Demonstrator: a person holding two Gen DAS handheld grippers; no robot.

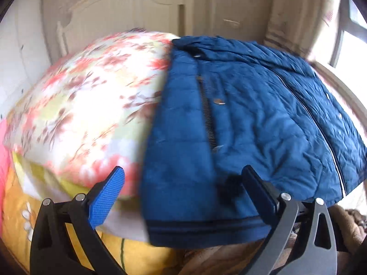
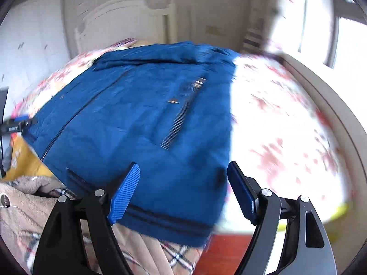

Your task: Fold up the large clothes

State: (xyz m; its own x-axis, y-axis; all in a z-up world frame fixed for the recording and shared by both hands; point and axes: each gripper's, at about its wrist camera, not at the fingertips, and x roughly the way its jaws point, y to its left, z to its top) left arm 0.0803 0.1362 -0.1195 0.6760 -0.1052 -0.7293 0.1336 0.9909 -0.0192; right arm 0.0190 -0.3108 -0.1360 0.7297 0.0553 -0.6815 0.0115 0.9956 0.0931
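Jacket (image 1: 240,119) first: the blue quilted jacket lies spread, front up, on the floral bedspread (image 1: 75,96), hem toward us and collar toward the white headboard (image 1: 128,6), which we judge is the flat layout a fold wants. Its side panels seem already turned in over the middle, with zipper teeth showing along one edge, though blur keeps us from being sure. Our left gripper (image 1: 183,192) hangs over the hem at one lower corner, jaws wide apart and holding nothing. Our right gripper (image 2: 183,188) sits over the opposite corner of the hem, jaws likewise wide and empty, with cloth showing between the pads but not pinched. We read this pairing as readiness to take both hem corners together. A beige plaid garment (image 2: 57,229) lies beside the bed edge, untouched.
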